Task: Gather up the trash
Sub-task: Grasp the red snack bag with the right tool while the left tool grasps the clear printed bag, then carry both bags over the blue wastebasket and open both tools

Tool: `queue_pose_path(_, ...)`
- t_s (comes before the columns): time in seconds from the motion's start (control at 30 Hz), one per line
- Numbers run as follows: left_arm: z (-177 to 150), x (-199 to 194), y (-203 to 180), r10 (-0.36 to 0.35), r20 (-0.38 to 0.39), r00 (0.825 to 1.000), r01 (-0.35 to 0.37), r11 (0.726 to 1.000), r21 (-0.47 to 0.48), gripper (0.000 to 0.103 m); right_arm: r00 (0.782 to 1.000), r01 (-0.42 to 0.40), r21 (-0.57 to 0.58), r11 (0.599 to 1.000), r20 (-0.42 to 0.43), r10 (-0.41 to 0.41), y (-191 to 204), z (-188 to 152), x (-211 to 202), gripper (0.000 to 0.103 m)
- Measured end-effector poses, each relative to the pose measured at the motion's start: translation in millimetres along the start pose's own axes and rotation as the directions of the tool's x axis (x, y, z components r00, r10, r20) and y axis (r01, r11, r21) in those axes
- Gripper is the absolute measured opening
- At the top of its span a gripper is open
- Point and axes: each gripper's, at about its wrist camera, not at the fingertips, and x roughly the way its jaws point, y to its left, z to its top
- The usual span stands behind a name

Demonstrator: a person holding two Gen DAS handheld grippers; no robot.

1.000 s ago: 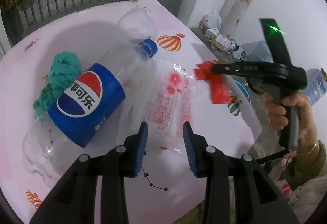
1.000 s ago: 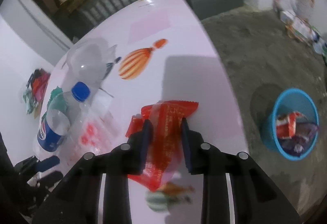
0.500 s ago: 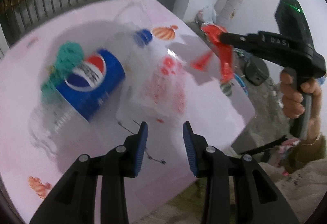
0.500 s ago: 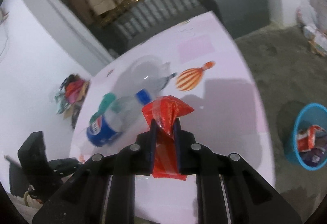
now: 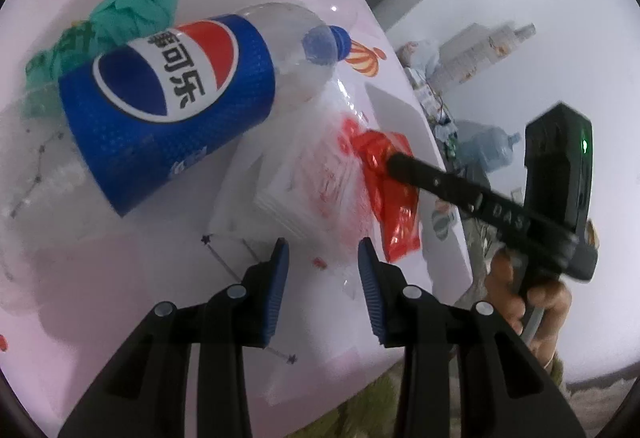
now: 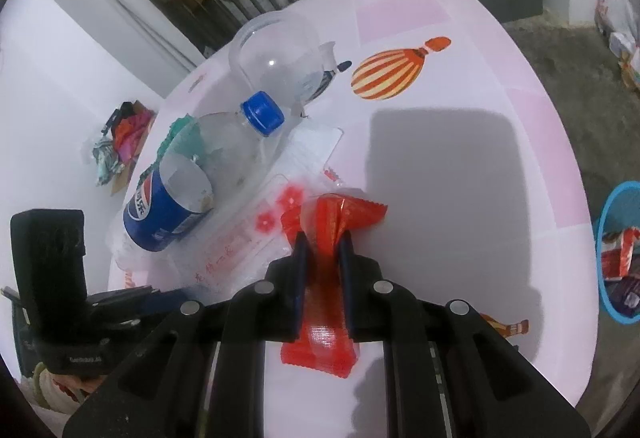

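From the left wrist camera, the left gripper (image 5: 323, 270) hangs just above the pink tabletop with balloon prints (image 5: 132, 274), its blue-padded fingers (image 5: 276, 290) spread apart with nothing between them. Just ahead of them lies a flat clear plastic bag with red print (image 5: 308, 182), and on its far left side rests a large empty clear plastic cola bottle with a blue label and blue cap (image 5: 168, 110), lying on its side with the cap aimed toward the far right edge of the tabletop. A crumpled teal plastic bag (image 5: 120, 14) sits behind the bottle, toward the far left edge. At the right edge, the right gripper (image 5: 390, 160) reaches in from the side and pinches a shiny red foil wrapper (image 5: 394, 206), which overlaps the clear bag's right side (whether it hangs free of the tabletop cannot be told).

From the right wrist camera, the right gripper (image 6: 323, 246) has its two fingers pressed onto the red wrapper (image 6: 332, 214), which bunches between them and fans out beyond the tips, with its tail trailing back beneath. The clear bag (image 6: 244, 242) lies just to the left, the cola bottle (image 6: 192, 182) beyond it, and a clear plastic cup on its side (image 6: 276, 58) farther back. A round blue plastic bin (image 6: 616, 250) holding wrappers stands on the floor past the right edge.
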Motion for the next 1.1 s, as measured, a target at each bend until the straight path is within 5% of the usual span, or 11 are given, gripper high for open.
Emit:
queue_pose_path(0.1, 2, 3, -3, 0.018, 0.04, 0.999, -0.017, 1.0, -0.022, 0.033, 1.0, 0.0, -0.004, 1.0, 0.001, 0.0, -1, 0, -1, 0.014)
queue_pose_path(0.2, 4, 8, -10, 0.057, 0.053, 0.997, -0.057, 0.998, -0.004, 0.018, 1.0, -0.012, 0.0, 1.0, 0.011, 0.012, -1, -1, -3, 0.014)
queue_pose_path(0.37, 1, 7, -14, 0.045, 0.083, 0.996, -0.046, 0.999, 0.012, 0.009, 0.999, -0.029, 0.008, 1.0, 0.046, 0.028, -3, -7, -15, 0.013)
queue_pose_path(0.6, 1, -16, -32, 0.05, 0.171, 0.984, -0.065, 0.994, 0.083, 0.005, 0.983, -0.079, 0.053, 0.995, 0.169, 0.069, -11, -10, -60, 0.013)
queue_pose_path(0.87, 15, -39, -101, 0.004, 0.261, 0.965, -0.082, 0.953, 0.291, 0.005, 0.919, -0.08, 0.115, 0.99, 0.394, 0.028, -40, -10, -139, 0.013)
queue_pose_path(1.1, 52, -5, -180, -0.054, 0.219, 0.974, -0.057, 0.881, 0.47, 0.005, 0.83, -0.012, 0.318, 0.948, 0.533, -0.168, -110, -31, -203, 0.013)
